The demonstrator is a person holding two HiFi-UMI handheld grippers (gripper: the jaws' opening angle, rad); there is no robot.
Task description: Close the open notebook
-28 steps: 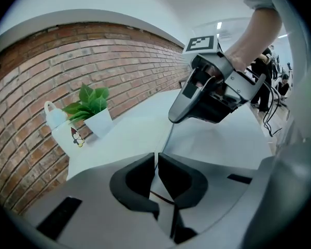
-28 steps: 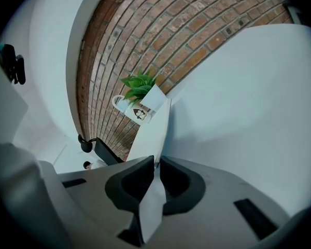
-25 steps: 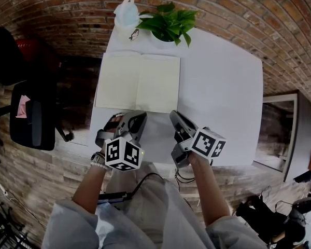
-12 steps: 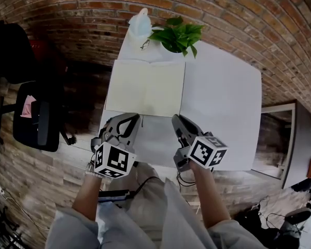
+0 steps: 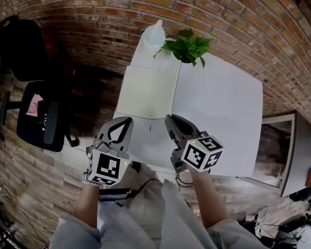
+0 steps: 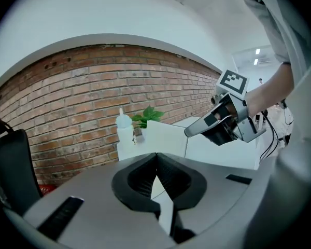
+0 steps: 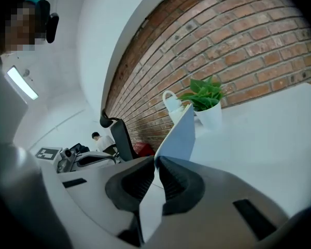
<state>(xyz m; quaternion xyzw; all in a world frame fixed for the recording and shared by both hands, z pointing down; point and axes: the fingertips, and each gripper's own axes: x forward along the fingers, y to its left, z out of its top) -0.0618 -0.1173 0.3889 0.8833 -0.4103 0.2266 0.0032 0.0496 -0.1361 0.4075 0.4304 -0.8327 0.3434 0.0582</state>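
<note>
Evidently the right hand-held gripper point(image 5: 170, 120) pinches the right leaf of the notebook point(image 5: 142, 95), which lies along the left edge of the counter point(image 5: 223, 113). It stands the leaf upright, ready to fold over. The left hand-held gripper point(image 5: 125, 121) is pressed together and empty, clear of the fold.

The notebook point(image 5: 145, 93) had cream pages; the worktop point(image 5: 223, 113) was white, the wall point(image 5: 83, 19) red brick, the plant point(image 5: 189, 46) green.
</note>
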